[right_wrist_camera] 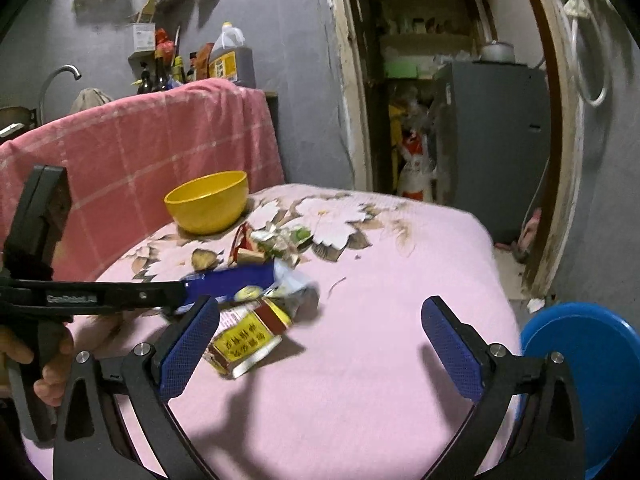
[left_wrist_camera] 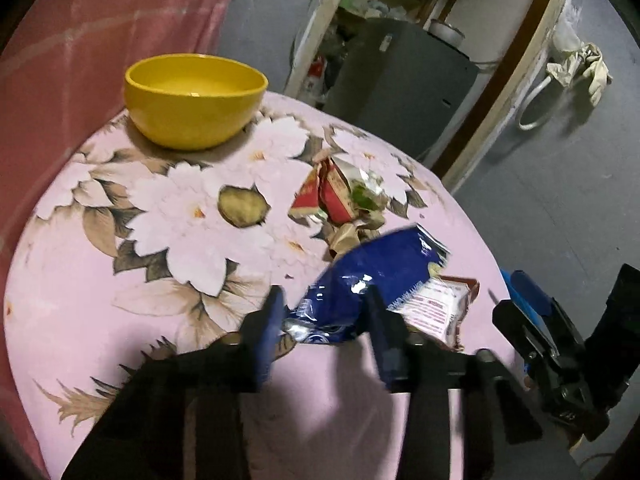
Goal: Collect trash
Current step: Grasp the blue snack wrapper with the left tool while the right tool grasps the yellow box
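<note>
A crumpled blue snack bag (left_wrist_camera: 376,268) lies on the pink flowered table cover (left_wrist_camera: 160,280). My left gripper (left_wrist_camera: 326,306) has its fingers pinched on the bag's near end. Under the bag lies a flat red and white packet (left_wrist_camera: 436,304), which shows a yellow label in the right wrist view (right_wrist_camera: 248,340). Behind them sits a pile of red and foil wrappers (left_wrist_camera: 336,196). A yellow bowl (left_wrist_camera: 196,100) stands at the far side. My right gripper (right_wrist_camera: 320,308) hangs open over the table near the packet, with nothing between its fingers.
A pink checked cloth (right_wrist_camera: 160,140) drapes over something tall behind the bowl. A blue round stool (right_wrist_camera: 592,364) stands by the table's right edge. An open doorway with a grey cabinet (right_wrist_camera: 492,140) lies beyond. A person's hand (right_wrist_camera: 52,360) holds the left gripper's handle.
</note>
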The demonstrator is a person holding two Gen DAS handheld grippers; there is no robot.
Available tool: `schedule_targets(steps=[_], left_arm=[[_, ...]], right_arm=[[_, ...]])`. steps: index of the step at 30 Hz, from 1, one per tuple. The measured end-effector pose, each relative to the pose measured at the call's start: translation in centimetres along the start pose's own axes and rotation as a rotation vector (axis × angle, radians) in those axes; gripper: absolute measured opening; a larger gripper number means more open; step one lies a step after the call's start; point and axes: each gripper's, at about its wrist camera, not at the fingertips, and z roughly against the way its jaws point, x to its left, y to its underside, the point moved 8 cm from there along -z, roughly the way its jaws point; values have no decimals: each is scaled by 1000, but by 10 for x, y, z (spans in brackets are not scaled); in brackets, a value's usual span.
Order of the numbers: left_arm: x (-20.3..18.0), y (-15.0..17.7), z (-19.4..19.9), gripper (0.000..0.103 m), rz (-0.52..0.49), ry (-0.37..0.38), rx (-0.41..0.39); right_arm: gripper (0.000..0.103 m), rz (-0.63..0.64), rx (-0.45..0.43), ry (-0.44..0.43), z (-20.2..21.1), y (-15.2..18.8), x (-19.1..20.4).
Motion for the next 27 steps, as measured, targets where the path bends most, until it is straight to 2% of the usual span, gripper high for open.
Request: schedule_targets(steps=[6, 9, 15, 18, 19, 23, 24, 27], left_arm=[[2, 2, 4, 26, 13, 8, 5], [2, 3, 8, 18, 7, -17, 0], [-5, 6, 14, 9, -34, -67, -27], [-4, 5, 17, 8, -24, -76, -43], [-4, 4, 17, 4, -20, -77, -44], [-1, 2, 21, 3, -3, -80, -51], [-1, 1, 21, 3, 2, -78, -52], [0, 1, 21, 3, 11, -71, -55]], right_arm=[[98, -8, 49, -59, -7, 5, 6], [91, 15, 79, -91, -12, 7, 15], [75, 53, 137, -130, -22, 15, 30], [73, 57, 157, -142, -26, 17, 32], [69, 58, 166, -153, -28, 18, 34], [56, 71, 189, -181, -33, 20, 41], [46, 73, 190, -190, -33, 20, 42], [40, 73, 181, -206, -30, 20, 43]])
